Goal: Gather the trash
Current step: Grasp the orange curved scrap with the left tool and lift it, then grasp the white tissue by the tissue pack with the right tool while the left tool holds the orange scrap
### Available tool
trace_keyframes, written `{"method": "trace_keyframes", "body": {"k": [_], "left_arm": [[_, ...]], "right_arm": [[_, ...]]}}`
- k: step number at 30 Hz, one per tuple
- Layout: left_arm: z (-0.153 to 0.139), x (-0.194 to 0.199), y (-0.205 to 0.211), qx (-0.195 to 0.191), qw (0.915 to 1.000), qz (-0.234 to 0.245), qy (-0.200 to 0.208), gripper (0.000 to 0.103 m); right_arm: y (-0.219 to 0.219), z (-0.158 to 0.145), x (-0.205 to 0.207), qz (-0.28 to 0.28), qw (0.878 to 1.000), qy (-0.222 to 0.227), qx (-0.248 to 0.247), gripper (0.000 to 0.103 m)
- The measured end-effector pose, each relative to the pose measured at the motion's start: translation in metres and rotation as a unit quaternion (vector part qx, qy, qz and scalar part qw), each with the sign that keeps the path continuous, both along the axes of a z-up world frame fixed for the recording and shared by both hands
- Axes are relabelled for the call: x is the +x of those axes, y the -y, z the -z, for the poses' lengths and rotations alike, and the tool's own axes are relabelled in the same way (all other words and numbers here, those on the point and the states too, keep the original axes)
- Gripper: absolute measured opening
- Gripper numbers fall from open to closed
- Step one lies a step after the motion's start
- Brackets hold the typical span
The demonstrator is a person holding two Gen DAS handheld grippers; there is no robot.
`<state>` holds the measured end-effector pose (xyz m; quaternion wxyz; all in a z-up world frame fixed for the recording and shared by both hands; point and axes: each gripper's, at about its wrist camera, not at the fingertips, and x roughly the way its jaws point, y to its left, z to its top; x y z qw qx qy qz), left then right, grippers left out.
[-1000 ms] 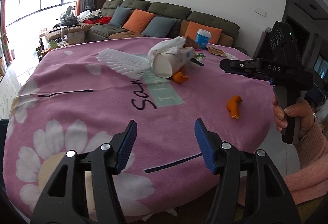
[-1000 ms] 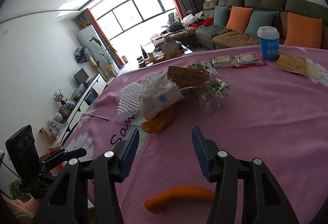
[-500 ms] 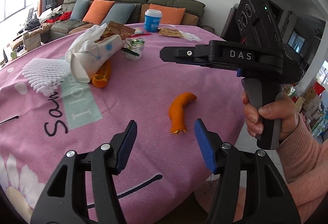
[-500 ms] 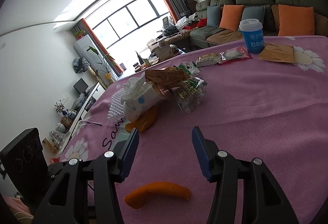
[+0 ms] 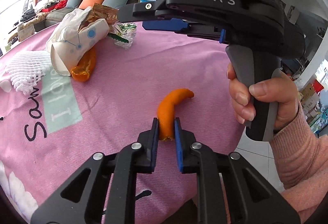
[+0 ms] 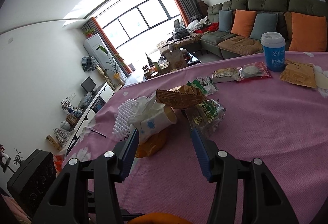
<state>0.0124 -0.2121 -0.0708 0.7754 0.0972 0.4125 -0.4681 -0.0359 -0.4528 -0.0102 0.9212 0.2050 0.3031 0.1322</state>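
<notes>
A curved strip of orange peel (image 5: 168, 107) lies on the pink tablecloth (image 5: 143, 64) near its edge. My left gripper (image 5: 166, 130) is closing, and its blue pads press on both sides of the peel's near end. In the right wrist view that peel (image 6: 160, 217) shows at the bottom edge. My right gripper (image 6: 164, 135) hangs open above the cloth with nothing between its fingers. It points at a trash pile: a crushed paper cup stuffed with tissue (image 6: 151, 121), a second orange peel (image 6: 151, 144) under it, a gold wrapper (image 6: 180, 97) and a green-and-white wrapper (image 6: 209, 115).
A white foam net (image 5: 24, 70) lies left of the pile. Farther back on the table stand a blue lidded cup (image 6: 273, 51), two snack packets (image 6: 242, 72) and a brown wrapper (image 6: 299, 76). A hand (image 5: 264, 101) holds the right gripper's handle beside the table edge. A sofa stands behind.
My left gripper swung right and down to the lone orange peel and its jaws closed on the peel's end. The right gripper drifted forward toward the trash pile, still open.
</notes>
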Motion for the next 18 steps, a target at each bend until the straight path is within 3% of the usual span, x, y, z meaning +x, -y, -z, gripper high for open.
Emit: {"method": "trace_keyframes", "body": {"k": [9,18], "left_arm": [[-0.009,0.007,-0.04,-0.017,0.9988,-0.044,0.012,0.014],[-0.018,0.019,-0.102,-0.037,0.9923,-0.117,0.019,0.014]], "right_arm": [[-0.023,-0.015,0.02,-0.029,0.999,0.014,-0.005,0.051],[-0.044,-0.008,0.053,-0.046,0.999,-0.016,0.019,0.051]]}}
